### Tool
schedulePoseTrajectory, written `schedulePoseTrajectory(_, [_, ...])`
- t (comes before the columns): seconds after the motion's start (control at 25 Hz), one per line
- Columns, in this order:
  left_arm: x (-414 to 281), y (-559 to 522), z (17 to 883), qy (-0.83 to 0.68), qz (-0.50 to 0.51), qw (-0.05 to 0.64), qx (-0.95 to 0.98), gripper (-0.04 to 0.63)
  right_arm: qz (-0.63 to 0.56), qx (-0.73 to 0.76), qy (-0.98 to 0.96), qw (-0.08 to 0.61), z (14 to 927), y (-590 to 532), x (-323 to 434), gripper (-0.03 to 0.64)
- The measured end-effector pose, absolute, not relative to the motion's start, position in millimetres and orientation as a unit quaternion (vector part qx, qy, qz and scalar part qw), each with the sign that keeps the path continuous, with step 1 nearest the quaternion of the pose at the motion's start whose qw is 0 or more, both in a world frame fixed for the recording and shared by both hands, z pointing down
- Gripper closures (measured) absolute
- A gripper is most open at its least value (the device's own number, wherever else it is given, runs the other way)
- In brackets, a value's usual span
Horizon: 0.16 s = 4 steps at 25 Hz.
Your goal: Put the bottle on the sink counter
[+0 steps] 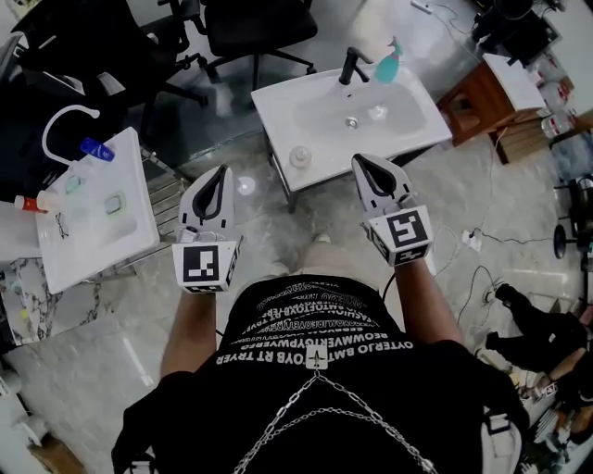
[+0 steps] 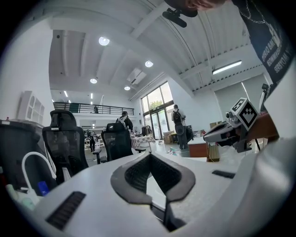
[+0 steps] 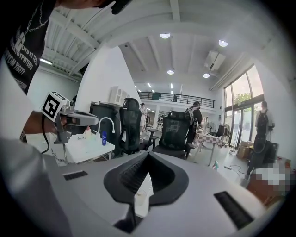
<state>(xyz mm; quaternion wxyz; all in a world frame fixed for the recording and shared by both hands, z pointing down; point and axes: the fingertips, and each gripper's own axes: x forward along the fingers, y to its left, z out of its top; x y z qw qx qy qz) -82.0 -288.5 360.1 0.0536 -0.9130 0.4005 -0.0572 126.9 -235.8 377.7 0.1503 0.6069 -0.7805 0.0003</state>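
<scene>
In the head view a white sink counter [image 1: 278, 116] with a black faucet [image 1: 352, 65] stands just ahead of me. A small clear bottle [image 1: 298, 155] stands on its near left corner, and a teal bottle [image 1: 387, 63] stands by the faucet. My left gripper [image 1: 220, 172] and right gripper [image 1: 363, 161] are held up side by side in front of my chest, above the floor and short of the counter. Both are shut with nothing between the jaws. In the right gripper view the clear bottle [image 3: 140, 196] shows below the closed jaws [image 3: 148, 155]. The left gripper view shows closed jaws [image 2: 150, 155] too.
A second white sink [image 1: 88, 250] with a white faucet [image 1: 65, 120] and a blue bottle [image 1: 96, 149] stands at my left. Black office chairs [image 1: 259, 23] are behind the counter. A wooden table [image 1: 482, 97] and floor cables [image 1: 473, 241] lie to the right.
</scene>
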Motion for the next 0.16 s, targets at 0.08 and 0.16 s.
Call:
schedulePoseTrajectory(0.08, [-74,-290,362,0.402,-0.059,0.053,-0.912,0.589,0.007,0.601,-0.785,0.149,380,-240,130,0.62])
schedulePoseTrajectory(0.16, [-64,-291,366,0.402,-0.062,0.051,-0.912,0.589,0.011,0.598,-0.787,0.151,385,-243,136,0.62])
